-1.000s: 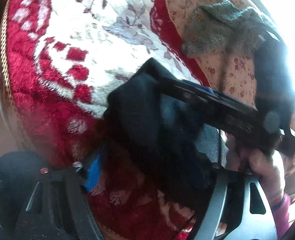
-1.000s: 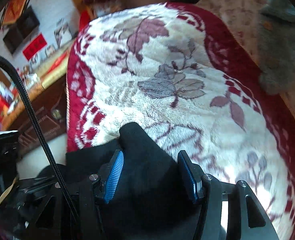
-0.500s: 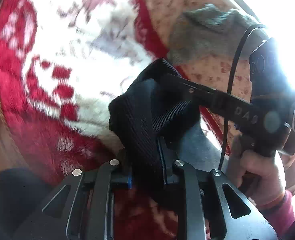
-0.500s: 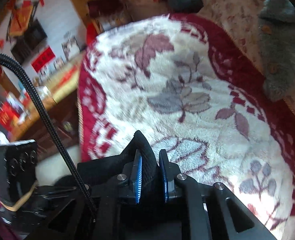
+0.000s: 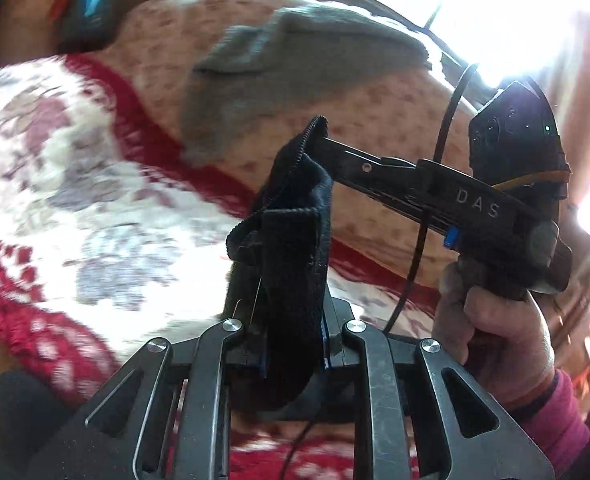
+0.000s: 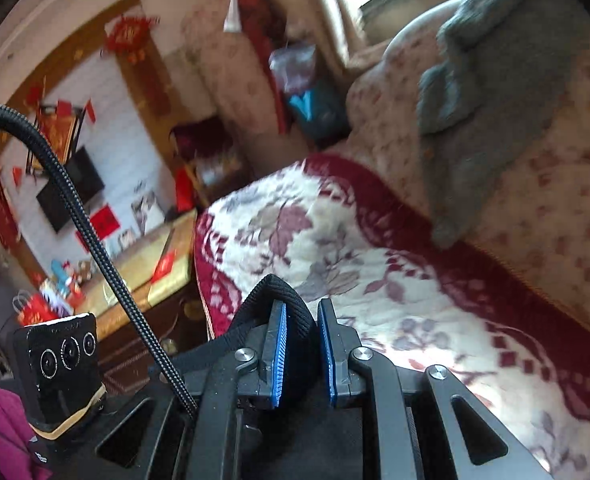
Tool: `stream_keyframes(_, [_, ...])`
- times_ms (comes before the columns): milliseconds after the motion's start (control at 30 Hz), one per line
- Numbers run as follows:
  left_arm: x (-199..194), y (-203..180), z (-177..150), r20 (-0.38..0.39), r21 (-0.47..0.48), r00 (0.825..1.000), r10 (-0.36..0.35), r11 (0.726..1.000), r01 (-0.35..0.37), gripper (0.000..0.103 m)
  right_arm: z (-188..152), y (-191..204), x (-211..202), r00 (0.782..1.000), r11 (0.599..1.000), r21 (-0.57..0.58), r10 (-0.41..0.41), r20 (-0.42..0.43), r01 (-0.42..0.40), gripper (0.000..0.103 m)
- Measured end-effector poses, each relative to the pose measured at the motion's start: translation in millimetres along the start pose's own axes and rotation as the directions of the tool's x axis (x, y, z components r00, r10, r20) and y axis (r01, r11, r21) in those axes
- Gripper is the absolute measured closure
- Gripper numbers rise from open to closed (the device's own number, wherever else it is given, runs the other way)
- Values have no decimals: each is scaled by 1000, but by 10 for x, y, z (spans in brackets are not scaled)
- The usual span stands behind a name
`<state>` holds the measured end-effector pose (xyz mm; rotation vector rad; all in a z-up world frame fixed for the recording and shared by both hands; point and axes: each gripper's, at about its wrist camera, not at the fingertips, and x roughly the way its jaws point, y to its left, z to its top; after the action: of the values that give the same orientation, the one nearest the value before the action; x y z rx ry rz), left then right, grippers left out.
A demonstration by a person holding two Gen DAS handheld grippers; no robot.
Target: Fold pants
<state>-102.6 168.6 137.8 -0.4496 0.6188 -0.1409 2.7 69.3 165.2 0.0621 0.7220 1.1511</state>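
Note:
The black pants are bunched and lifted above the red and white floral blanket. My left gripper is shut on the ribbed waistband. My right gripper is shut on another part of the waistband, with its blue pads pressing the fabric. In the left wrist view the right gripper's fingers reach into the top of the cloth from the right, held by a hand. The rest of the pants hangs below, out of sight.
A grey knitted garment lies on the floral sofa back; it also shows in the right wrist view. A wooden table with clutter stands left of the blanket edge. A black cable crosses the right wrist view.
Both grippers closed on the pants' waistband and lifted it up off the blanket. The views have tilted up toward the sofa back and the room.

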Motion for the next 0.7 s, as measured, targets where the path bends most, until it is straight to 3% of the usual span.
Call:
stream_keyframes(233, [308, -855, -157, -86, 166, 992, -93, 980, 107, 87, -424, -367, -1163, 985, 987, 139, -97, 141, 77, 89])
stream_keyframes(400, [712, -1364, -479, -188, 263, 978, -88, 955, 137, 87, -910, -730, -1713, 967, 953, 271, -188, 171, 137, 89])
stream_keyframes(600, [1188, -1728, -940, -273, 351, 962, -29, 928, 127, 87, -1738, -1288, -2108, 935, 851, 477, -323, 148, 219, 90])
stream_keyframes(700, [1312, -1798, -1065, -304, 371, 953, -11, 920, 129, 86, -2043, -1462, -2166, 928, 805, 544, -353, 117, 237, 90])
